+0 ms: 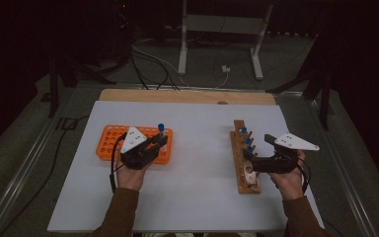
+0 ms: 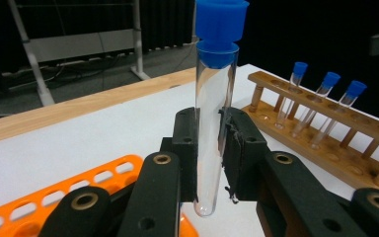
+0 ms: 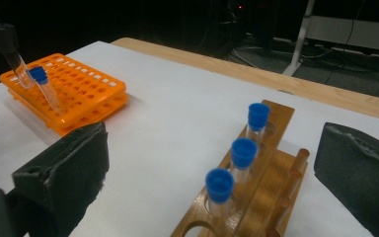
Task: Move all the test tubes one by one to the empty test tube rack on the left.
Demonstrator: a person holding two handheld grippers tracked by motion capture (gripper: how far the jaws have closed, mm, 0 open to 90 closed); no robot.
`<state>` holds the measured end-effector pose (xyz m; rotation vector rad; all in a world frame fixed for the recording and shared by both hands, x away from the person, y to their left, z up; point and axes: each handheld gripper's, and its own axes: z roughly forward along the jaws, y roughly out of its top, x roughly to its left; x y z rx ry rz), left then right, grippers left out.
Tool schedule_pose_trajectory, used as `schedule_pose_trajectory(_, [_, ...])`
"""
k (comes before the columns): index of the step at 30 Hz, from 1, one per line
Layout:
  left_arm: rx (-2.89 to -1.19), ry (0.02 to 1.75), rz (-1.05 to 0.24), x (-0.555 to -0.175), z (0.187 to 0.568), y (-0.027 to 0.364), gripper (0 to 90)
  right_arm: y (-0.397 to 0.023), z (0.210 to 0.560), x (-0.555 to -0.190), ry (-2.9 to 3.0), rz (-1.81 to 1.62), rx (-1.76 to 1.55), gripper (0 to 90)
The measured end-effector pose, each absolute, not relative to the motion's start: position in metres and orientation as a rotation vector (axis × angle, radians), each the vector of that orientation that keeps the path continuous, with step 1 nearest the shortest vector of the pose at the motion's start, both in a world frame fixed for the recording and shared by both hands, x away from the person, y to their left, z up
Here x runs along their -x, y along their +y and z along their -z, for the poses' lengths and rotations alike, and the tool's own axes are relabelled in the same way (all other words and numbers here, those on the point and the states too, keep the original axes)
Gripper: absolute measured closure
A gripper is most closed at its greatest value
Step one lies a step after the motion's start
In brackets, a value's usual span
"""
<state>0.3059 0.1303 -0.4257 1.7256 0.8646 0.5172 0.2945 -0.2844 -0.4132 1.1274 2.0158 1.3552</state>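
White surface (image 1: 197, 148), dark room behind. Left claw (image 2: 212, 153) clamps a clear blue-capped glass tube (image 2: 216, 98) upright over the orange plastic rack (image 1: 109, 143); right claw (image 3: 212, 173) gapes wide, empty, beside the wooden tube rack (image 3: 271, 163).

dim room, dark surround; white table (image 1: 197, 148) lit from above (soft shadows), near jaws blurred.

Both sleeves (image 1: 121, 212) are brown and reach the wrists. Each hand carries a black gripper: the left gripper (image 1: 160, 140) and the right gripper (image 1: 249, 157) each bear a pale grey three-cornered plate (image 1: 132, 138) on top. A black cable (image 1: 112, 170) trails from the left one. Brass-ringed screws (image 2: 162, 159) stud the black jaws, whose pads are rough dark foam.
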Motion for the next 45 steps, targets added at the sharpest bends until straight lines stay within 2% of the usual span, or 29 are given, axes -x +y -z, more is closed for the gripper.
schedule_pose_trajectory(21, [-1.730, 0.961, -0.604, -0.308, 0.444, 0.153, 78.2, -0.295, 0.417, -0.290, 1.989, -1.364, -1.149, 0.5])
schedule_pose_trajectory(45, [-1.766, 0.969, -0.569, -0.319, 0.474, 0.148, 78.1, -0.292, 0.422, -0.290, 2.006, -1.365, -1.151, 0.5])
